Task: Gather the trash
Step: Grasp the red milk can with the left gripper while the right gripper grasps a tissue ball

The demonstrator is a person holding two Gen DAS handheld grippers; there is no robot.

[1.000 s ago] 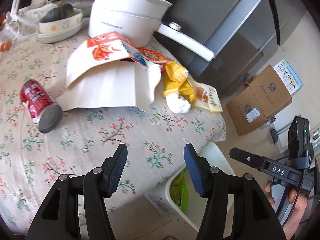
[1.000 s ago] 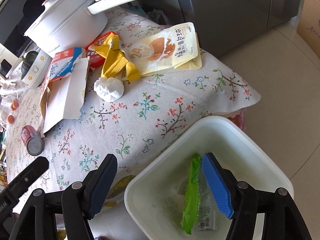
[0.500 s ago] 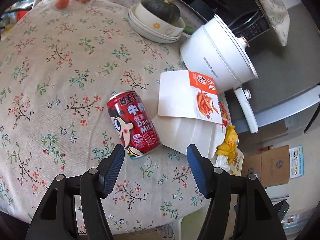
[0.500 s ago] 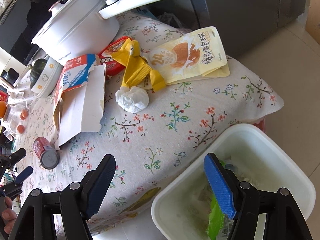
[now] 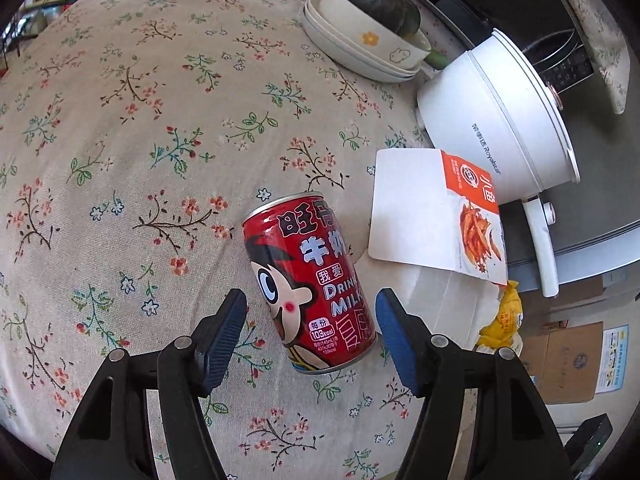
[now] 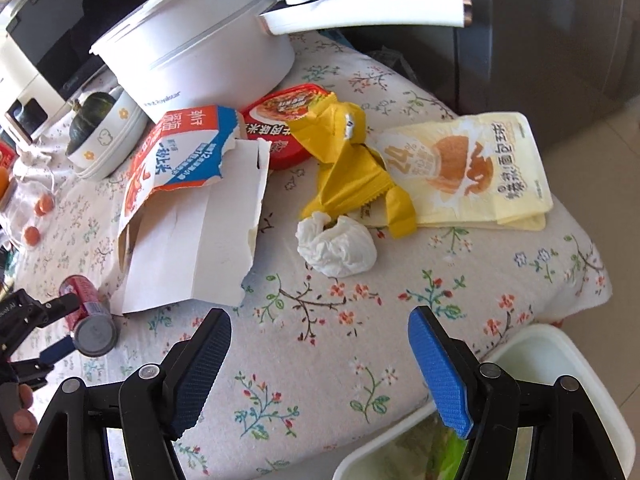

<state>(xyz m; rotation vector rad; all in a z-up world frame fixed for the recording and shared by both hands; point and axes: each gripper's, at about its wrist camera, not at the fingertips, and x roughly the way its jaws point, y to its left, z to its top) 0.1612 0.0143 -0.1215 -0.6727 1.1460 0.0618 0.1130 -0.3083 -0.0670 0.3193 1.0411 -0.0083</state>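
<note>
Left wrist view puts the red milk-drink can (image 5: 312,280) on its side on the floral tablecloth (image 5: 160,152), its base end lying between the spread fingers of the left gripper (image 5: 310,320), which are released and clear of it on both sides. Toward two o'clock from the can lies the torn cardboard box (image 5: 432,216), with the white electric pot (image 5: 492,128) beyond it. From the right wrist, the right gripper (image 6: 318,356) hangs released and empty; the crumpled tissue (image 6: 336,246) sits at twelve o'clock and the white bin (image 6: 568,384) at four. The step looks like the reach for the can, though contact is hard to rule out; next, lower and squeeze across its body.
</note>
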